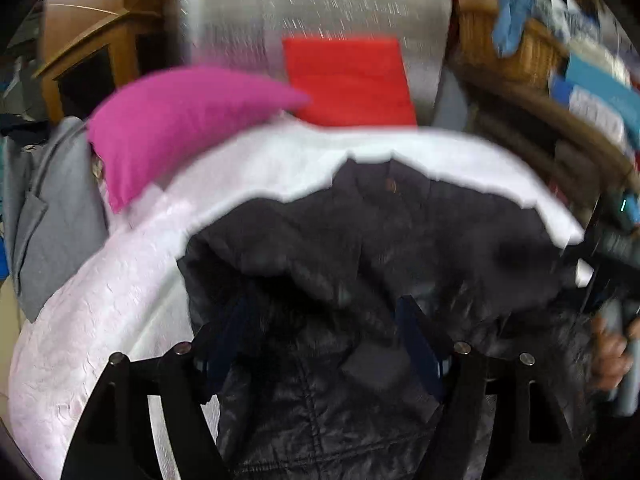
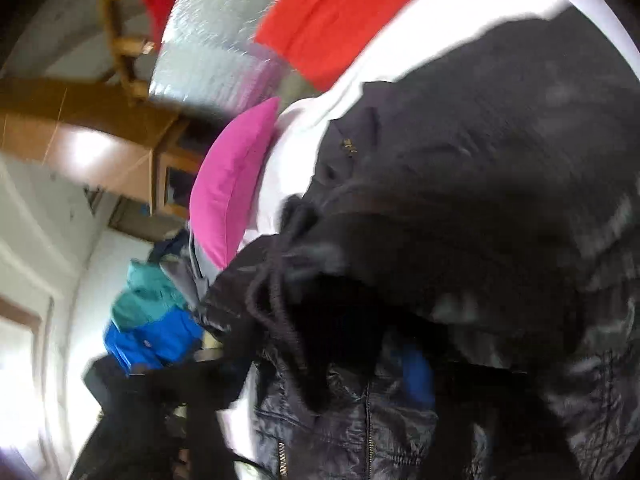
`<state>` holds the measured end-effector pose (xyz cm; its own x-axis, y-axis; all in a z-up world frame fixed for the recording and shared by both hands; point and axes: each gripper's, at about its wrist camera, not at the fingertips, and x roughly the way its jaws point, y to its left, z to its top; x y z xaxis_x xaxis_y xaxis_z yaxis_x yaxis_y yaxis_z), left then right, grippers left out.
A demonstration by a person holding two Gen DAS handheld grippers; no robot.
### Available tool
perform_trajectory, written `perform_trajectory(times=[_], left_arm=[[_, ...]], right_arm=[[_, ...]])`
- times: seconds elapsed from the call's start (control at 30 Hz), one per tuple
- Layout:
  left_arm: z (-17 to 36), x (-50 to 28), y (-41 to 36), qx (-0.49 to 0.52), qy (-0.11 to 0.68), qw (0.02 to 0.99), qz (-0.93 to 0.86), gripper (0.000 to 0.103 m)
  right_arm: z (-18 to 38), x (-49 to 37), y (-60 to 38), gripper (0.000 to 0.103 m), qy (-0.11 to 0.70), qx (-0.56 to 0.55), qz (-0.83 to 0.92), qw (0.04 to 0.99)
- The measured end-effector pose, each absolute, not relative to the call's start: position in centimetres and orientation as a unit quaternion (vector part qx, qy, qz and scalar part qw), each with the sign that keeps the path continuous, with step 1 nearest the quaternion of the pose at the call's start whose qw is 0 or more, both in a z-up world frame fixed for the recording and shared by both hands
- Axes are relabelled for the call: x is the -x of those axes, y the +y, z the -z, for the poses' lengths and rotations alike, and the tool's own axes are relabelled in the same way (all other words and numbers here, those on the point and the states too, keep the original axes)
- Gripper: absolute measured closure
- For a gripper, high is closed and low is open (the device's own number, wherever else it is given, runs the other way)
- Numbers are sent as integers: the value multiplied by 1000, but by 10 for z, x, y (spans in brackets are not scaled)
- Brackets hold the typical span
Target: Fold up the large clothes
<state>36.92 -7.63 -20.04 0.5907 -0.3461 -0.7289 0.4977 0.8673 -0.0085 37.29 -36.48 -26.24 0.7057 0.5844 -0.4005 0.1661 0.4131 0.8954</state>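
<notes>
A large black padded jacket (image 1: pixel 360 248) with a hood lies on a white bedspread (image 1: pixel 100 312). My left gripper (image 1: pixel 324 320) hovers over its near part; the dark blue fingertips (image 1: pixel 416 340) stand apart, with jacket cloth between and under them. The picture is blurred. In the right wrist view the same jacket (image 2: pixel 480 160) fills the frame with its hood and drawcord (image 2: pixel 276 292) near the camera. My right gripper is buried in the cloth; only a blue fingertip (image 2: pixel 418 372) shows, and its jaws are hidden.
A pink pillow (image 1: pixel 176 120) and a red pillow (image 1: pixel 348 80) lie at the bed's head against a silver headboard (image 1: pixel 280 12). A grey garment (image 1: pixel 52 220) hangs at the left. A wicker basket (image 1: pixel 516 48) stands at the right. A blue-green garment (image 2: pixel 152 320) lies beside the bed.
</notes>
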Motion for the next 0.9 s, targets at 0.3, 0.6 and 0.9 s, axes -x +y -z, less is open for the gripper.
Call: perform_trajectory(times=[0.3, 0.6, 0.9], left_arm=[[195, -334, -101, -144, 332, 885, 293, 25], [238, -306, -175, -268, 321, 860, 291, 24], [244, -310, -215, -273, 298, 875, 268, 24]], right_arm=[[280, -366, -384, 32, 340, -597, -153, 711], [279, -335, -435, 32, 297, -638, -125, 699], [277, -329, -447, 32, 297, -636, -125, 701]])
